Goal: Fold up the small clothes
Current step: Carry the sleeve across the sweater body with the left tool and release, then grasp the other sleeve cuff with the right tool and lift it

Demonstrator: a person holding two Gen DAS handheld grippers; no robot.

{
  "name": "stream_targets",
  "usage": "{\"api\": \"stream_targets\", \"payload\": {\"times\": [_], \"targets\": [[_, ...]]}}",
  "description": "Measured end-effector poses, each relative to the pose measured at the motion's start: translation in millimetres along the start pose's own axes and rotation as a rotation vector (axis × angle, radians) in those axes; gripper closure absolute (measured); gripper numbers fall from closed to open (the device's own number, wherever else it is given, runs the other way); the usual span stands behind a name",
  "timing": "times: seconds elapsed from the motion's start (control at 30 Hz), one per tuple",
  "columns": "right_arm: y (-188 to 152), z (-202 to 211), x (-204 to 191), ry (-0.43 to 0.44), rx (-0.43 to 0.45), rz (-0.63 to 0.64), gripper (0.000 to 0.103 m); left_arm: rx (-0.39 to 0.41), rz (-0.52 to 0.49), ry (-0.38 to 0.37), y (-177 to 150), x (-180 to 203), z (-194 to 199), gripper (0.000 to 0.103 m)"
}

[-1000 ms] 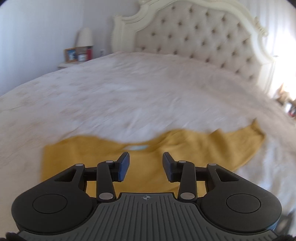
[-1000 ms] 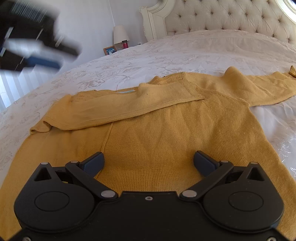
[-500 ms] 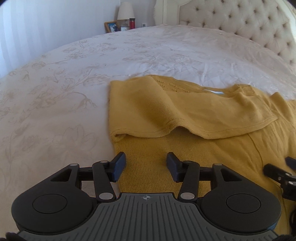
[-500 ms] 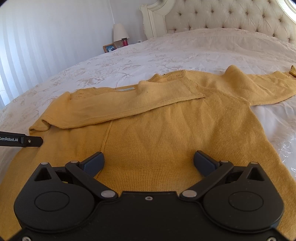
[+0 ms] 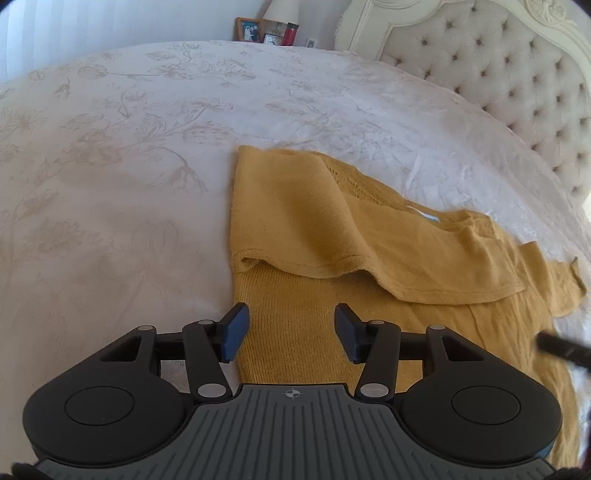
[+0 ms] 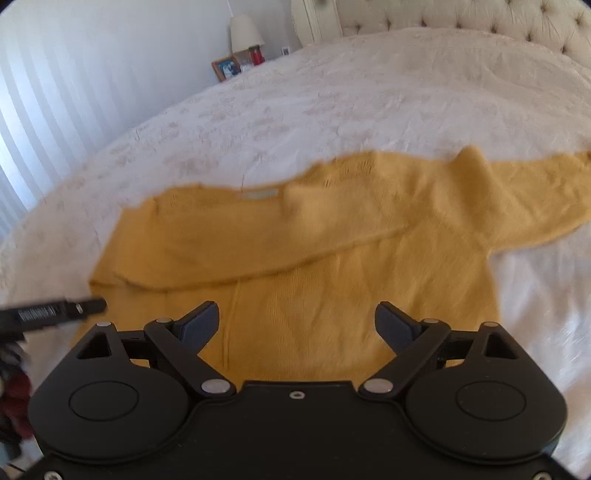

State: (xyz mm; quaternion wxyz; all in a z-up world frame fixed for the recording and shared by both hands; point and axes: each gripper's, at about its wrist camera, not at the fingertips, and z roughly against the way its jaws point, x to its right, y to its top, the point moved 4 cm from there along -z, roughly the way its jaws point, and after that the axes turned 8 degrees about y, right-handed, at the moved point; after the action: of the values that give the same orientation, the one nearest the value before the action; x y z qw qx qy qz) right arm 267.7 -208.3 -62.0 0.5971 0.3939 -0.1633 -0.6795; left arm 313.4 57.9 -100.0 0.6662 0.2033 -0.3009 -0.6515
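A mustard-yellow knit sweater [image 5: 314, 302] lies flat on the white bedspread, also shown in the right wrist view [image 6: 314, 288]. Its left sleeve [image 5: 332, 229] is folded across the chest; the right sleeve [image 6: 535, 192] stretches out to the right. My left gripper [image 5: 291, 338] is open and empty, low over the sweater's left side edge. My right gripper [image 6: 297, 325] is open wide and empty, above the sweater's lower body. The tip of the left gripper's finger [image 6: 74, 308] shows at the left of the right wrist view.
The floral white bedspread [image 5: 129, 166] spreads all around the sweater. A tufted headboard [image 5: 517, 81] stands at the far end. A nightstand with a photo frame [image 5: 248, 30], a red cup and a lamp [image 6: 245, 31] is beyond the bed's far left corner.
My left gripper swung from high over the bed down to the sweater's left edge and came closer. My right gripper rose and pulled back a little; its view is now blurred.
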Motion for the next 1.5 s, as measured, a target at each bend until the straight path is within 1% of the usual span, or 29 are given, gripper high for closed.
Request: {"api": "stream_targets", "payload": {"times": [0.1, 0.17, 0.23, 0.3, 0.37, 0.43, 0.5, 0.53, 0.57, 0.67, 0.8, 0.87, 1.0, 1.1, 1.13, 1.17, 1.2, 1.23, 1.27, 1.3, 1.33, 1.4, 1.5], "targets": [[28, 33, 3, -0.008, 0.006, 0.027, 0.011, 0.002, 0.01, 0.063, 3, -3, 3, 0.053], [42, 54, 6, -0.028, 0.003, 0.055, 0.01, 0.01, 0.012, 0.088, 5, -4, 6, 0.053], [53, 72, 9, -0.053, 0.01, 0.083, 0.009, 0.029, 0.009, 0.092, 6, -5, 9, 0.053], [57, 81, 13, -0.082, 0.018, 0.105, 0.007, 0.042, -0.003, 0.099, 6, -4, 11, 0.053], [56, 74, 14, -0.116, 0.02, 0.132, 0.007, 0.044, -0.026, 0.101, 4, -2, 10, 0.053], [51, 59, 16, -0.126, 0.02, 0.135, 0.007, 0.046, -0.073, 0.103, 0, 1, 7, 0.053], [44, 39, 17, -0.121, 0.017, 0.124, 0.016, 0.049, -0.095, 0.128, -2, 0, 4, 0.053], [41, 29, 19, -0.116, 0.008, 0.123, 0.026, 0.047, -0.095, 0.134, -2, -1, 2, 0.053], [39, 19, 20, -0.117, 0.0, 0.126, 0.032, 0.043, -0.091, 0.134, -3, -3, -1, 0.053], [35, -15, 25, -0.15, -0.013, 0.124, 0.034, 0.036, -0.071, 0.141, -3, -11, -10, 0.053], [38, -49, 36, -0.169, -0.009, 0.119, 0.035, 0.049, -0.077, 0.165, -2, -14, -17, 0.051], [40, -62, 44, -0.191, -0.008, 0.095, 0.035, 0.062, -0.096, 0.181, -3, -13, -21, 0.048], [45, -81, 56, -0.201, -0.012, 0.054, 0.035, 0.084, -0.125, 0.209, -4, -9, -24, 0.041], [46, -87, 58, -0.186, -0.008, 0.038, 0.035, 0.092, -0.125, 0.212, -4, -9, -25, 0.039], [45, -88, 57, -0.175, -0.008, 0.034, 0.039, 0.094, -0.124, 0.212, -4, -9, -25, 0.039], [44, -89, 55, -0.162, -0.01, 0.035, 0.047, 0.096, -0.123, 0.213, -5, -9, -25, 0.038], [43, -90, 53, -0.153, -0.016, 0.039, 0.051, 0.098, -0.123, 0.214, -5, -9, -25, 0.038], [43, -90, 50, -0.144, -0.02, 0.046, 0.058, 0.1, -0.124, 0.216, -5, -8, -26, 0.037], [43, -91, 47, -0.134, -0.021, 0.058, 0.069, 0.101, -0.125, 0.217, -5, -8, -26, 0.037], [42, -90, 44, -0.127, -0.021, 0.074, 0.075, 0.103, -0.125, 0.218, -5, -8, -26, 0.037], [42, -89, 40, -0.122, -0.023, 0.092, 0.085, 0.104, -0.125, 0.217, -5, -8, -25, 0.037], [42, -86, 34, -0.134, -0.022, 0.13, 0.088, 0.105, -0.123, 0.215, -6, -9, -24, 0.037], [48, -75, 34, -0.177, 0.023, 0.158, 0.089, 0.104, -0.121, 0.211, -5, -9, -24, 0.037]]}}
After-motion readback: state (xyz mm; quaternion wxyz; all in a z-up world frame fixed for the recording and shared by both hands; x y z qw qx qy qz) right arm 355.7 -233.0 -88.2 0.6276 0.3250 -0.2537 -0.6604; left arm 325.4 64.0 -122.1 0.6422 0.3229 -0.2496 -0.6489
